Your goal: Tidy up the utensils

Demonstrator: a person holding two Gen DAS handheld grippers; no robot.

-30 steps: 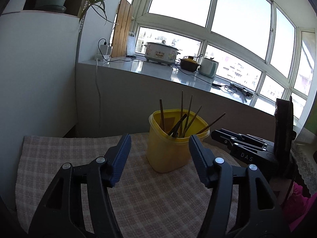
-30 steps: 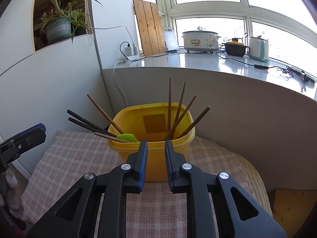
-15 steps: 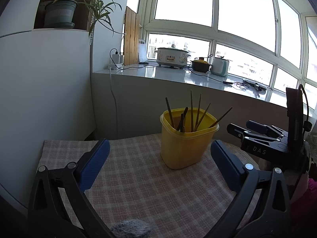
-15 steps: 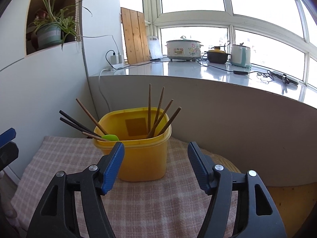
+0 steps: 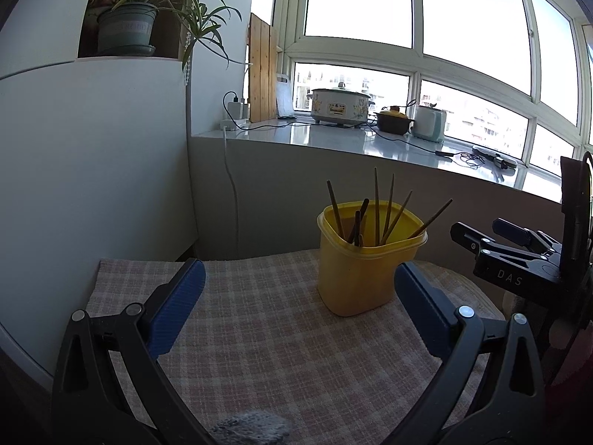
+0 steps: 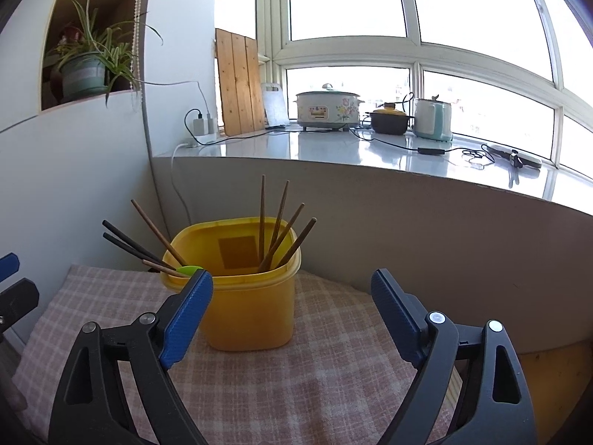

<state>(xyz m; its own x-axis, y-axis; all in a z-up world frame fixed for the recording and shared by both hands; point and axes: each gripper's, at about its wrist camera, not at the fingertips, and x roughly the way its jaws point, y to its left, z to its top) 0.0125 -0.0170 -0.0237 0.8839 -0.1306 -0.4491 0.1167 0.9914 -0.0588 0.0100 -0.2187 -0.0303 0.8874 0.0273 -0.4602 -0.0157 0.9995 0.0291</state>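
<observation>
Yellow plastic container (image 6: 252, 296) standing on checked cloth (image 6: 333, 333), gathering chopsticks (image 6: 281, 233) upright, utensils seemingly all collected. Left gripper (image 5: 296, 315) gaping fully, gripping nothing; right gripper (image 6: 291, 319) widening, likewise empty.

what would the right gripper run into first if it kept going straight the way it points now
Most likely the yellow container holding the chopsticks. It stands on the checked cloth just ahead of the right gripper, slightly left of centre. The fingers are opening with nothing between them. Depth is hard to judge through the fisheye.
</observation>
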